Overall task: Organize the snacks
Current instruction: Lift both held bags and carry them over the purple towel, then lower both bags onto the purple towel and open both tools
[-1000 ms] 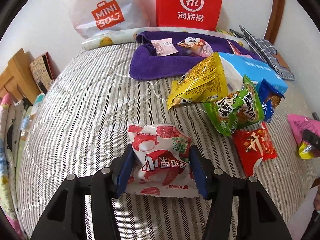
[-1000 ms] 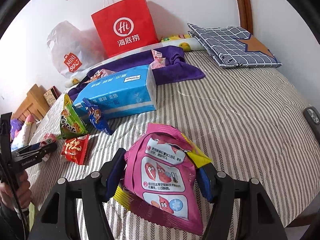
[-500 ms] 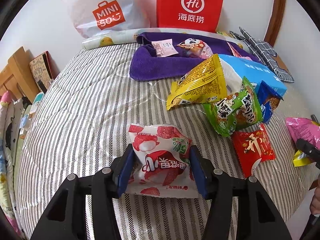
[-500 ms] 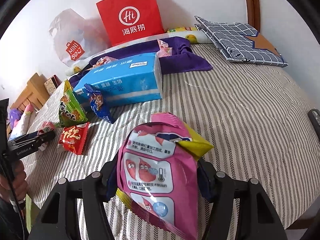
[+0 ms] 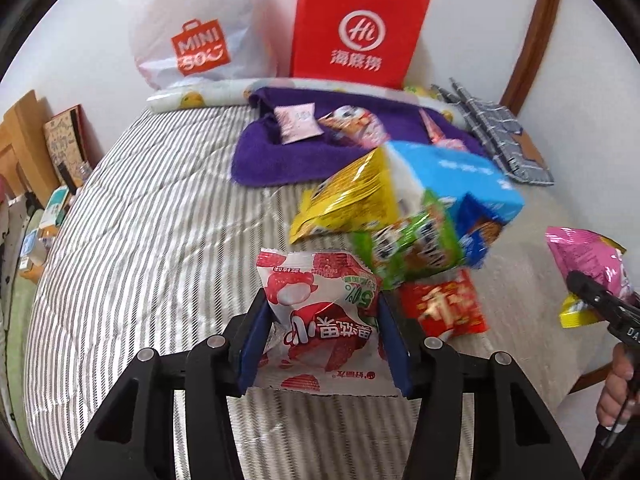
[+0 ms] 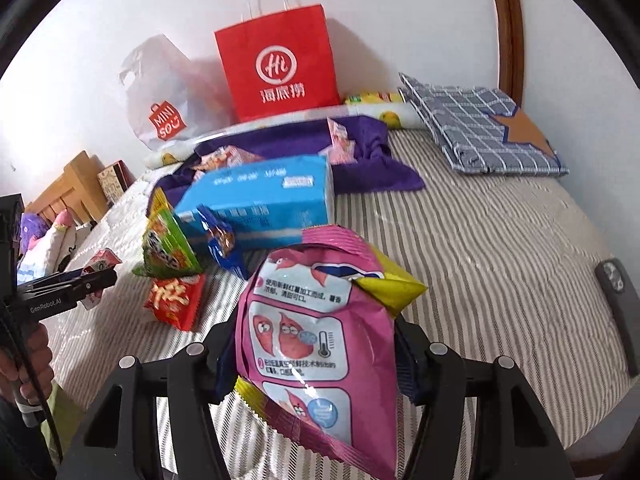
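My left gripper is shut on a red-and-white snack packet, held a little above the striped bed. In the right wrist view my right gripper is shut on a pink snack bag with a yellow corner; the bag hangs tilted and hides most of both fingers. From the left wrist view, the pink bag shows at the right edge. A heap of snacks lies between the grippers: a yellow bag, a green bag, a red packet and a small blue packet.
A blue tissue pack lies behind the heap. A purple towel with small packets on it lies further back. A red paper bag and a white plastic bag lean on the wall. A checked folded cloth lies at the far right.
Both grippers have risen with their packets. The pink bag has come off the bed and now hangs more upright in the right jaws. The left packet stays gripped as before.
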The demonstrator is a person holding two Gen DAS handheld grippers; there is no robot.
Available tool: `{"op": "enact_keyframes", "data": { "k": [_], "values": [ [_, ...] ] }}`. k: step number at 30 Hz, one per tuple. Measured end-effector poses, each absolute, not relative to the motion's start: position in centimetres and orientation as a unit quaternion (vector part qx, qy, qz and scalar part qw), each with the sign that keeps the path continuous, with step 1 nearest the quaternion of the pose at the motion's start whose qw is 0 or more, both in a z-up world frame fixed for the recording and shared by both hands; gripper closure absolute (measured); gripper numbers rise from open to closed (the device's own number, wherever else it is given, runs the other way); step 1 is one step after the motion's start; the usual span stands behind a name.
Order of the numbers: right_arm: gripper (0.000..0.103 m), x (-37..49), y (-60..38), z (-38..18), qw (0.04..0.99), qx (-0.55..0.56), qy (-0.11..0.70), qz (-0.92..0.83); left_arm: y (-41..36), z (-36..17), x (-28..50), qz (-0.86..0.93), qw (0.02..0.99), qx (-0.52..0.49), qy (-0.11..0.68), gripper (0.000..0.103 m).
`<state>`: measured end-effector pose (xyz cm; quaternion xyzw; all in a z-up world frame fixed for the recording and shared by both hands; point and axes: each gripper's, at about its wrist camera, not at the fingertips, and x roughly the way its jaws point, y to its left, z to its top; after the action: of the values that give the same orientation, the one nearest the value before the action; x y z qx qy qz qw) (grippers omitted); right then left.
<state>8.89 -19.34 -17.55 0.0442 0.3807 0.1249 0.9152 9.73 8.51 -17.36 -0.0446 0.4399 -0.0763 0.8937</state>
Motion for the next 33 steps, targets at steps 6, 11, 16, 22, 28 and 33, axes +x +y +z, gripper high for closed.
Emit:
{"op": "enact_keyframes", "data": {
  "k": [6, 11, 16, 22, 28, 33],
  "values": [
    [0.043, 10.1, -18.5, -15.8, 0.922, 0.036, 0.362, 0.129, 6.9, -15.7, 11.0, -0.098, 0.896, -0.053, 0.43, 0.051],
    [0.043, 11.6, -18.1, -14.5, 0.927, 0.037, 0.347, 0.136, 6.0, -14.0, 12.7, -0.115, 0.898, -0.064, 0.42, 0.051],
    [0.043, 13.8, -17.6, -13.1, 0.933, 0.034, 0.33, 0.143, 5.0, -12.0, 15.0, -0.126, 0.902, -0.065, 0.408, 0.051],
    [0.043, 17.5, -17.4, -12.0, 0.937, 0.028, 0.314, 0.149, 4.8, -10.2, 18.9, -0.128, 0.907, -0.079, 0.394, 0.051],
    [0.043, 21.9, -16.9, -11.6, 0.945, 0.003, 0.293, 0.145, 4.8, -9.4, 23.2, -0.117, 0.915, -0.08, 0.378, 0.051],
    [0.043, 26.0, -15.8, -11.7, 0.944, -0.006, 0.293, 0.152, 4.9, -9.4, 26.8, -0.107, 0.916, -0.086, 0.377, 0.051]
  ]
}}
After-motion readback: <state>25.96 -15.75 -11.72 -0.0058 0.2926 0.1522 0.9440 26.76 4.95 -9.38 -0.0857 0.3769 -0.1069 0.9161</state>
